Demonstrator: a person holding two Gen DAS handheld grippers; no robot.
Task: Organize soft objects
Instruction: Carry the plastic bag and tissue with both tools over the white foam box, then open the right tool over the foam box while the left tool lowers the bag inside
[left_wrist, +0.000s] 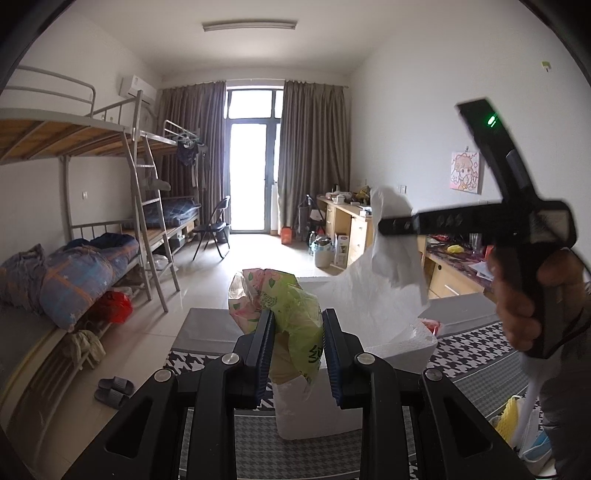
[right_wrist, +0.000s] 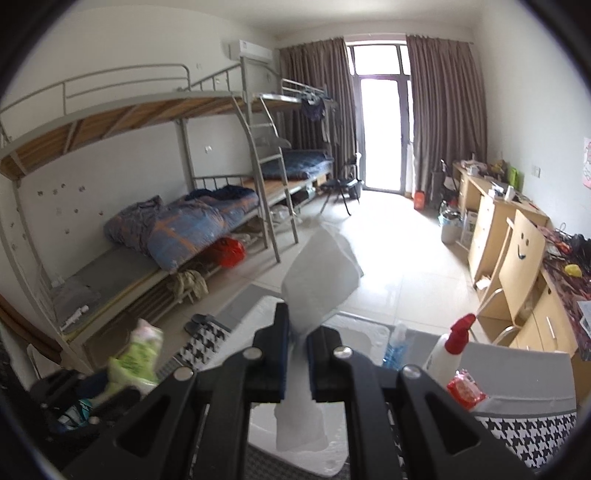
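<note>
My left gripper is shut on a green and pink tissue pack and holds it up over a white foam box. The pack also shows at the lower left of the right wrist view. My right gripper is shut on a white tissue sheet that sticks up past the fingers. In the left wrist view the right gripper is raised at the right with the white sheet hanging from it down toward the box.
A houndstooth cloth covers the surface under the foam box. A spray bottle with a red top and a red packet stand at the right. Bunk beds line the left wall, desks the right.
</note>
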